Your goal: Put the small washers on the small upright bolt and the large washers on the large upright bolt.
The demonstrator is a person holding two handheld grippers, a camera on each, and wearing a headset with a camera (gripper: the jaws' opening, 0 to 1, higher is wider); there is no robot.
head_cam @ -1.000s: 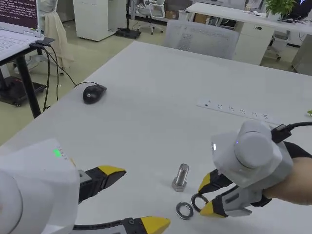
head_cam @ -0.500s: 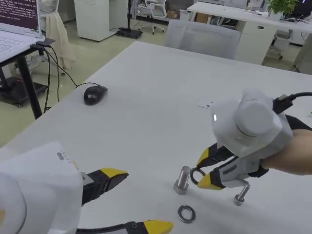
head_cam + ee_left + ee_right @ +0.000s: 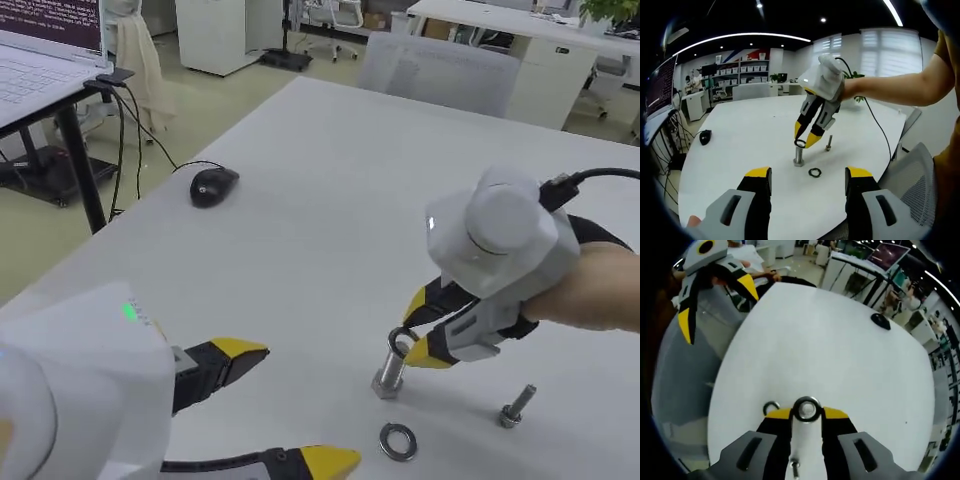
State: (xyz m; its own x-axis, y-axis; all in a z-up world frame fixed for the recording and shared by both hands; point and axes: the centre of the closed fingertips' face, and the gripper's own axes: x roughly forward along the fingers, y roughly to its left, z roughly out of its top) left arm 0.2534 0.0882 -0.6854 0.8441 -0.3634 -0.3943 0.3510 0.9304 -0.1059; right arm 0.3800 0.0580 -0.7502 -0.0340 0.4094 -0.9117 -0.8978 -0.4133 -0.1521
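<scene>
The large bolt [image 3: 388, 373] stands upright on the white table [image 3: 300, 260], its thread pointing up. My right gripper [image 3: 415, 335] is shut on a large washer [image 3: 402, 340] and holds it level right at the bolt's tip. In the right gripper view the washer [image 3: 806, 409] sits between the yellow fingertips with the bolt's end showing through its hole. A second washer [image 3: 398, 441] lies flat just in front of the large bolt. The small bolt [image 3: 515, 405] stands to the right. My left gripper [image 3: 285, 405] hovers open at the near left, holding nothing.
A black mouse [image 3: 214, 186] with its cable lies at the table's far left edge. A laptop [image 3: 40, 60] sits on a side desk beyond it, and a grey chair [image 3: 440, 75] stands at the far end.
My right gripper has lifted the washer off the table and carried it left and up over the large bolt. The small bolt has come into sight. My left gripper has stayed put.
</scene>
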